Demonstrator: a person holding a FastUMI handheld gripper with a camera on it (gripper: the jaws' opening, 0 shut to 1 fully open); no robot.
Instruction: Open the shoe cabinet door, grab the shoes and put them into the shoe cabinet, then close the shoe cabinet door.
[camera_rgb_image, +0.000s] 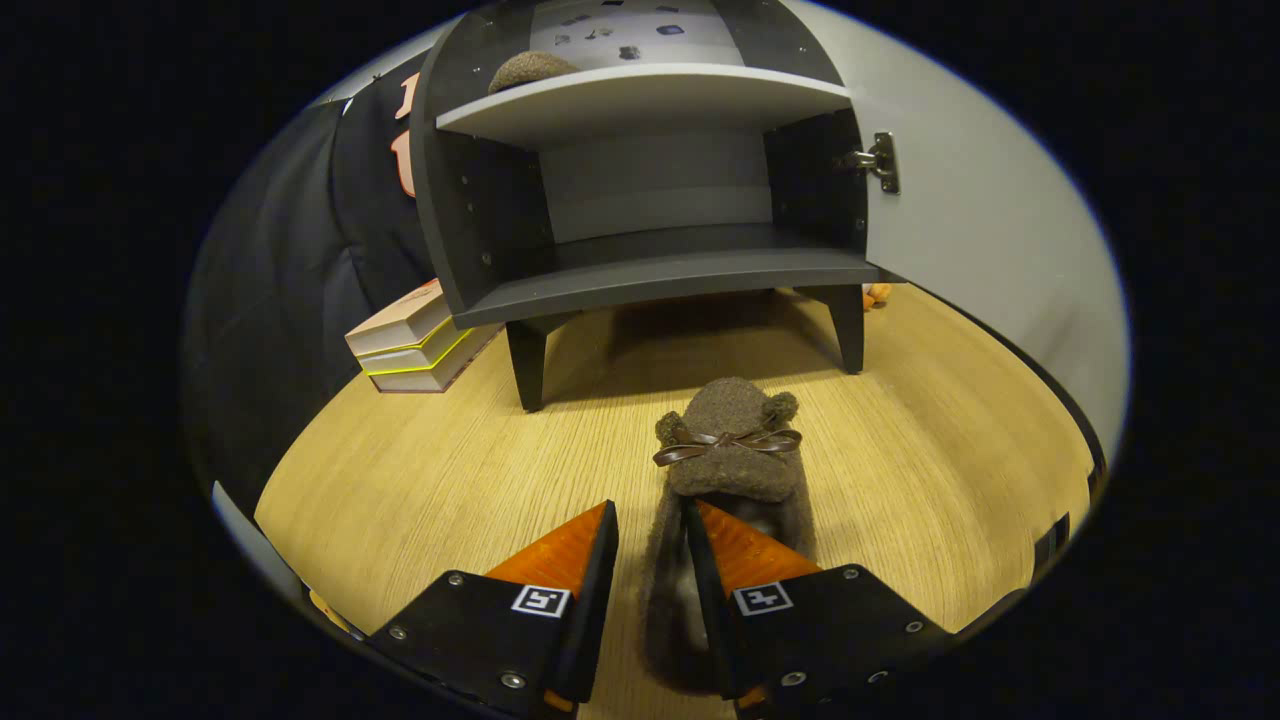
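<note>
The gripper (650, 520) is low over the wooden floor (420, 470), its fingers narrowed around the near side wall of a brown fuzzy slipper (730, 450). One finger sits outside the slipper on its left, the other reaches inside the slipper's opening, so the wall of the heel end lies between them; whether both press on it firmly I cannot tell. The slipper's toe, with a dark ribbon bow (727, 443) and small pom-pom ears, points away, just beyond the fingertips and a little to the right of them.

Farther ahead stands the cabinet (640, 270) on short dark legs, its door (980, 230) swung open to the right on a metal hinge (880, 160). The lower compartment is bare. On the upper shelf (640, 95), at its left, rests a second slipper (530, 70) of the same brown stuff. Left of the cabinet, a stack of books (410, 345) lies on the floor against the dark cloth wall
</note>
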